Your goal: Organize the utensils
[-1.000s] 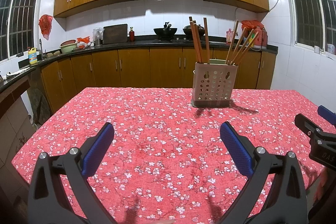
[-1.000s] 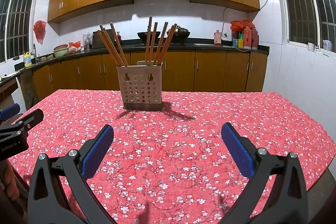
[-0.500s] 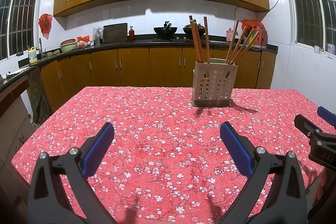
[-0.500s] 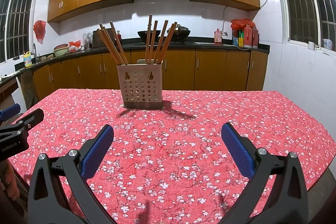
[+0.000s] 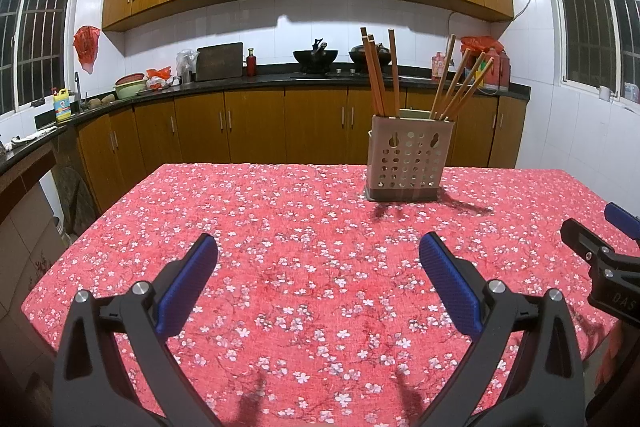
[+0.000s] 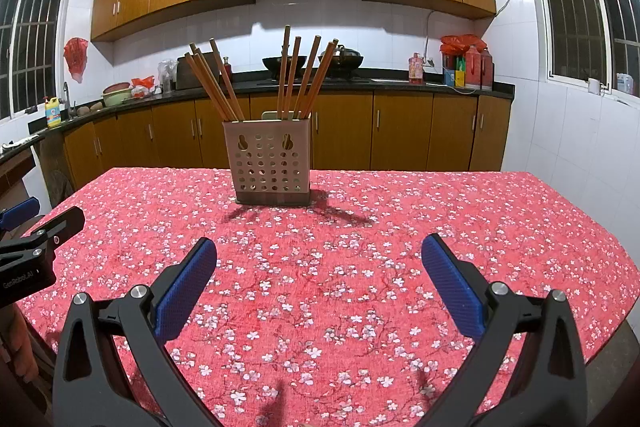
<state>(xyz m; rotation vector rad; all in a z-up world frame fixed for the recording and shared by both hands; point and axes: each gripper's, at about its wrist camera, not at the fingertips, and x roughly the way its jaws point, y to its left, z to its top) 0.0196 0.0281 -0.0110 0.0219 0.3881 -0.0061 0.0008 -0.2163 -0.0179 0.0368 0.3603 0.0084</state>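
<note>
The table (image 6: pixel 520 227) wears a red cloth printed with small white blossoms, matt and slightly crinkled. The utensil holder (image 6: pixel 272 163) looks like pale, smooth plastic, pierced with round holes, on a darker base. The chopsticks (image 6: pixel 296 75) in it appear to be plain wood with a dull finish. Both grippers have matt black frames with shiny metal bolts, and the blue pads (image 6: pixel 452 283) show a fine ribbed texture.

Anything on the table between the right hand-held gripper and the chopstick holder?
Nothing: the right wrist view shows only bare floral tablecloth between right hand-held gripper and chopstick holder.
</note>
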